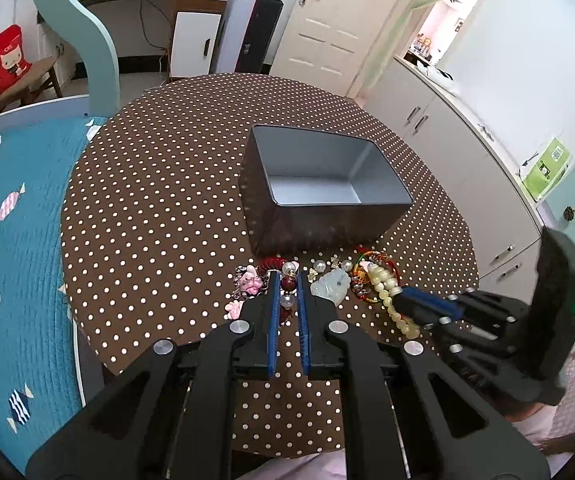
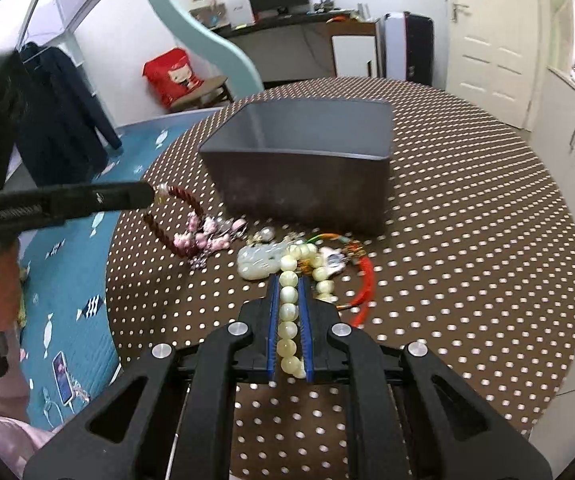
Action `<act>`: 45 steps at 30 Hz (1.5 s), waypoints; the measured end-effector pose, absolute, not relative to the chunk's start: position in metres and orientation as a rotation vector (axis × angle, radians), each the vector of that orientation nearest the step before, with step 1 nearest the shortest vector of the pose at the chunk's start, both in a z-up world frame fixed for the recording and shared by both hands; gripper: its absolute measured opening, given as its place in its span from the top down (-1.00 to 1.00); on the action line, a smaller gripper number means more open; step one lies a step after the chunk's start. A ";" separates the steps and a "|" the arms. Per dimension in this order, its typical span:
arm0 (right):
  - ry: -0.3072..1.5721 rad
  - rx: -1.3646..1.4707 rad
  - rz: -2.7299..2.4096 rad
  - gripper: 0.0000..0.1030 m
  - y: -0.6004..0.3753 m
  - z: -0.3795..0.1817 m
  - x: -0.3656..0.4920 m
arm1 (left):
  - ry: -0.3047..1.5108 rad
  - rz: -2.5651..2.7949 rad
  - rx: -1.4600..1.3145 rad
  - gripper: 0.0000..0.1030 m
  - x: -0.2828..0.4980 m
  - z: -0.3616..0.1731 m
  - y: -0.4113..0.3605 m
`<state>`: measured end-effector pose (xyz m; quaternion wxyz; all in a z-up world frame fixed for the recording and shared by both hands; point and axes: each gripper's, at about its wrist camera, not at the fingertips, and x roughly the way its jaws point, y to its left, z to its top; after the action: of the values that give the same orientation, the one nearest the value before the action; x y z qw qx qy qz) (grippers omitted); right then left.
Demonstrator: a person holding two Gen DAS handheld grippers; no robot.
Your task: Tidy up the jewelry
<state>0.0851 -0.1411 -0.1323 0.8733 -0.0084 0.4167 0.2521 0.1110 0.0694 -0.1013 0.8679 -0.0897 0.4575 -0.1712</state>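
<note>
Right wrist view shows the right gripper [image 2: 290, 280] clamped along a string of pale yellow beads [image 2: 288, 312], whose line runs straight down the fingers toward the grey box [image 2: 307, 168] just beyond the jewelry pile on the bench [image 2: 467, 240]. To its left, the left gripper [image 1: 288, 280] is closed on a dark red bead bracelet [image 2: 185, 216] with pearl beads, lifted clear; the box lies ahead and slightly right of it.

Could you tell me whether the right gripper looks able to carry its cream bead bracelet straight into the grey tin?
Probably yes. The right gripper is shut on the cream bead bracelet, and the grey tin stands open-topped just ahead, only loose jewelry lying low between.
</note>
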 end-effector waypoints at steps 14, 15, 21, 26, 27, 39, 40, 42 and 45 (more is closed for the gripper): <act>0.752 -0.216 0.778 0.18 -0.076 -0.126 0.079 | 0.875 -0.379 -0.203 0.85 0.092 -0.054 0.086; 0.745 -0.229 0.807 0.18 -0.070 -0.129 0.080 | 0.869 -0.381 -0.203 0.85 0.092 -0.050 0.087; 0.718 -0.239 0.852 0.36 -0.046 -0.137 0.101 | 0.829 -0.388 -0.187 0.85 0.082 -0.027 0.091; 0.748 -0.194 0.879 0.84 -0.039 -0.135 0.115 | 0.837 -0.342 -0.174 0.85 0.079 -0.029 0.096; 0.760 -0.188 0.874 0.84 -0.041 -0.136 0.116 | 0.843 -0.330 -0.175 0.85 0.080 -0.033 0.097; 0.771 -0.152 0.730 0.89 -0.087 -0.116 0.109 | 0.952 -0.264 -0.189 0.85 0.101 -0.084 0.098; 0.764 -0.156 0.709 0.89 -0.091 -0.114 0.109 | 0.961 -0.263 -0.186 0.85 0.103 -0.088 0.096; 0.753 -0.142 0.689 0.89 -0.099 -0.107 0.107 | 0.985 -0.275 -0.187 0.85 0.105 -0.098 0.091; 0.726 -0.139 0.661 0.89 -0.110 -0.098 0.103 | 1.000 -0.289 -0.192 0.85 0.106 -0.107 0.085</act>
<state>0.1027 -0.1097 -0.0984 0.8797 -0.0665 0.3483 0.3169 0.1057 0.0855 -0.1068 0.8633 -0.0914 0.4769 -0.1377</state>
